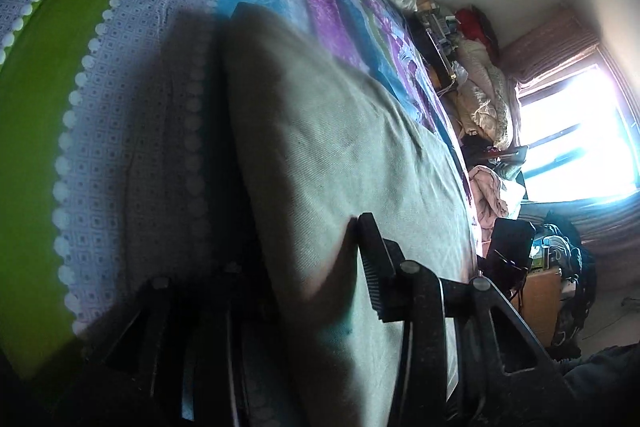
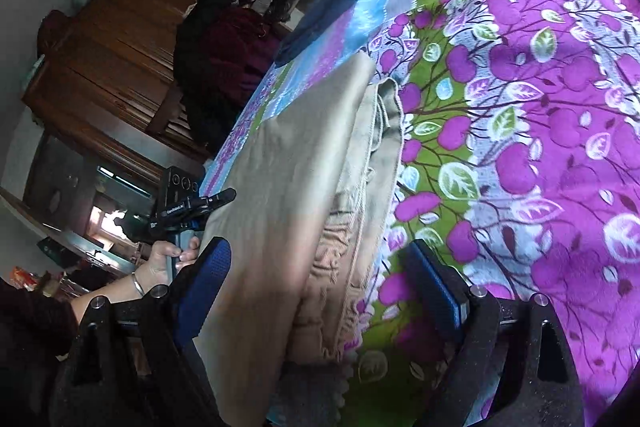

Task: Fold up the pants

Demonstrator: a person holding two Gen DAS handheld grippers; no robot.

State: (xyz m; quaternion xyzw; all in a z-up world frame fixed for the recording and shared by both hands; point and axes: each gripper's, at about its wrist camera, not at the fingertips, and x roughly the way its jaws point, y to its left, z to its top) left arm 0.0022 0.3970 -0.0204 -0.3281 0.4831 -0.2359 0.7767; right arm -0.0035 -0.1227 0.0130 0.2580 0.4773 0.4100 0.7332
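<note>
Here, right tool (image 2: 320,279) wide, straddling pants (image 2: 296,187) — left tool (image 1: 280,267) wide, over pants.

the pants (image 2: 304,187) lie on the bedsheet (image 2: 540,107), between the right gripper's (image 2: 320,267) fingers; a wardrobe (image 2: 120,39) stands beside the bed.

Matt beige woven cloth pants (image 2: 288,187), smooth printed cotton bedsheet (image 2: 540,107) under the right gripper (image 2: 320,279) with its blue textured rubbery pads (image 2: 434,287), glossy brown wooden cabinet (image 2: 120,59) beyond
</note>
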